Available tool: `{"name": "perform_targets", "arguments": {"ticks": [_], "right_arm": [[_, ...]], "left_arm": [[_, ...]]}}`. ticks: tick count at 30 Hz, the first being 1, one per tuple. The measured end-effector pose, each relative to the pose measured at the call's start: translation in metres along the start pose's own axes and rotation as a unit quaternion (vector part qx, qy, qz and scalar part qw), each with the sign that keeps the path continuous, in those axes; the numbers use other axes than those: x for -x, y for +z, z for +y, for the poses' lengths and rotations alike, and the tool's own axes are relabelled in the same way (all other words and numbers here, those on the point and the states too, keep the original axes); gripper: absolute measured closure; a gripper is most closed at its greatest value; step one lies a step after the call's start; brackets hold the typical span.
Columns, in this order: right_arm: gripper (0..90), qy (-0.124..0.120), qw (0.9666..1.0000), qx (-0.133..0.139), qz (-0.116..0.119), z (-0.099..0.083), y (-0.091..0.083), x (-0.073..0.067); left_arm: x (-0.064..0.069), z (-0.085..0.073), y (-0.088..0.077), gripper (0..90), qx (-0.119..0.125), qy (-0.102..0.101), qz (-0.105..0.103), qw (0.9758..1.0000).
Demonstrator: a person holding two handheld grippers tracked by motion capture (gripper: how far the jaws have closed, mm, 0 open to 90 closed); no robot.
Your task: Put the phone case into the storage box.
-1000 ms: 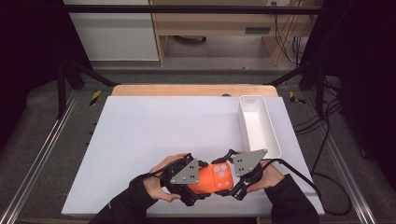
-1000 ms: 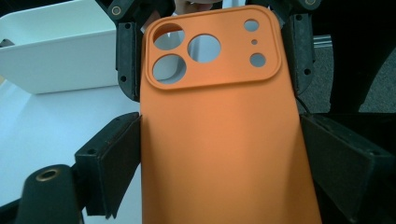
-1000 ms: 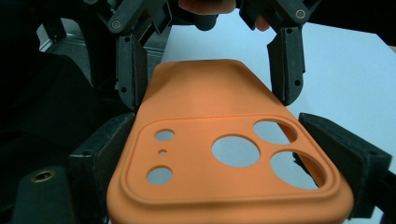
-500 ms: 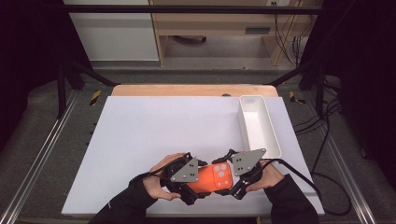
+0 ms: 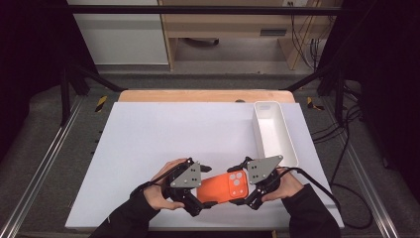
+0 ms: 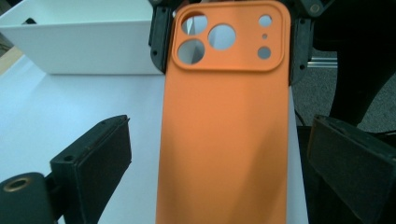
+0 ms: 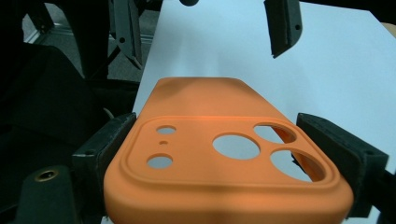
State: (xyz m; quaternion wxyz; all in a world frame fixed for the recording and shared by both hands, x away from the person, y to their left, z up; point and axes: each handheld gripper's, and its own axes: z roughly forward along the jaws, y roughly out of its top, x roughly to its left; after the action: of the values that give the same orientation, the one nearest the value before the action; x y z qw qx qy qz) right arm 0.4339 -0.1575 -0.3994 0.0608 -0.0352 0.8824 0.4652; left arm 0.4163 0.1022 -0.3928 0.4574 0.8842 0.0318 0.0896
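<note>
Now the orange phone case (image 5: 225, 187) hangs over the white board's (image 5: 163, 139) near edge, clamped at its camera end by the right gripper (image 5: 250, 191); the left gripper (image 5: 198, 198) has just been opening, its pads clear of the case between them.

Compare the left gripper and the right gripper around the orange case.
The right gripper is shut on the case at its camera-cutout end; the left gripper has just been opening, its fingers clear of the case's plain end. Both lie low over the table, pointing at each other.
</note>
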Motion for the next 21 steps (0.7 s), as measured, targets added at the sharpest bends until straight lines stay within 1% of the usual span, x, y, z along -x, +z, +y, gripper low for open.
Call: {"name": "perform_targets", "arguments": {"ticks": [6, 8, 9, 12, 14, 15, 17, 19, 21], "right_arm": [[15.7, 0.006, 1.0, -0.005, -0.004, 0.002, -0.006, 0.002], [15.7, 0.008, 0.9999, -0.008, -0.007, 0.003, -0.008, 0.003], [15.7, 0.007, 0.9999, -0.009, -0.008, 0.003, -0.01, 0.003], [15.7, 0.01, 0.9998, -0.015, -0.01, 0.004, -0.013, 0.004], [15.6, 0.011, 0.9997, -0.02, -0.012, 0.005, -0.015, 0.005], [15.6, 0.013, 0.9996, -0.023, -0.012, 0.005, -0.017, 0.006], [15.6, 0.015, 0.9994, -0.029, -0.012, 0.005, -0.019, 0.007], [15.6, 0.013, 0.9992, -0.035, -0.015, 0.006, -0.021, 0.008], [15.6, 0.016, 0.999, -0.039, -0.015, 0.008, -0.022, 0.009]], "left_arm": [[-0.005, -0.006, -0.002, 5.2, 0.003, -0.031, 0.0, 0.9995], [-0.006, -0.008, -0.002, 4.9, 0.006, -0.043, -0.006, 0.999], [-0.007, -0.009, -0.002, 4.8, 0.006, -0.046, -0.007, 0.9989], [-0.009, -0.01, -0.003, 3.7, 0.005, -0.057, -0.019, 0.9982], [-0.01, -0.011, -0.003, 3.6, 0.006, -0.064, -0.024, 0.9976], [-0.01, -0.012, -0.003, 3.6, 0.006, -0.067, -0.026, 0.9974], [-0.011, -0.012, -0.002, 3.4, 0.001, -0.066, -0.026, 0.9975], [-0.011, -0.013, -0.001, 3.4, -0.003, -0.069, -0.027, 0.9973], [-0.011, -0.013, 0.001, 3.4, -0.012, -0.066, -0.028, 0.9973]]}}
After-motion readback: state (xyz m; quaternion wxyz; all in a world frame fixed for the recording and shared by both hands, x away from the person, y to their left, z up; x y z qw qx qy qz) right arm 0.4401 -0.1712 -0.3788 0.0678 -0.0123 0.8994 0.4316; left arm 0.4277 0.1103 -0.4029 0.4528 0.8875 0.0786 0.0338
